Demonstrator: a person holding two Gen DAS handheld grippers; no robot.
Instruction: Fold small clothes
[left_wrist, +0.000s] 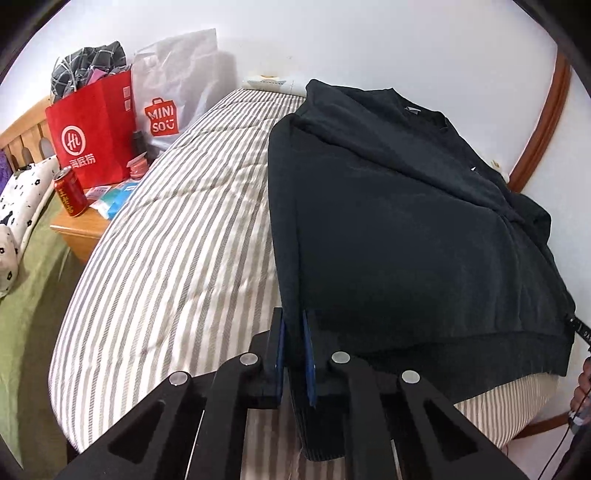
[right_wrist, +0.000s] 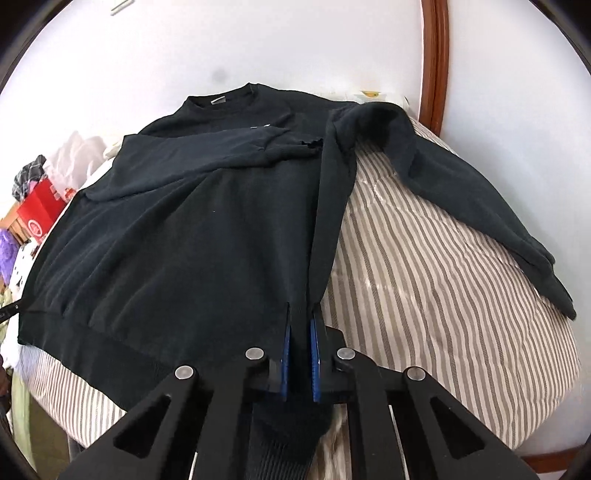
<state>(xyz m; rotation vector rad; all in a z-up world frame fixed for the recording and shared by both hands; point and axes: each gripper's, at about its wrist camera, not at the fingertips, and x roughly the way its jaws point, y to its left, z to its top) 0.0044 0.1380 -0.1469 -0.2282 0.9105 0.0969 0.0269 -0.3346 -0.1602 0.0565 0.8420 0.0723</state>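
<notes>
One dark sweatshirt (left_wrist: 399, 229), two grippers, left (left_wrist: 294, 343) and right (right_wrist: 300, 343) (each pinching hem cloth); at nine to ten o'clock in the left view, two shopping bags, red (left_wrist: 92, 136) and white (left_wrist: 177, 88), plus one red can (left_wrist: 70, 192)

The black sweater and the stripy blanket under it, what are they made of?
The black sweater looks like soft, matte knit cotton or fleece: fuzzy surface, ribbed hem, limp folds where the right tongs pinch it. The stripy blanket looks like woven cotton with padding inside: puffy, stitched, wrinkled. Exact fibres can't be told.
</notes>
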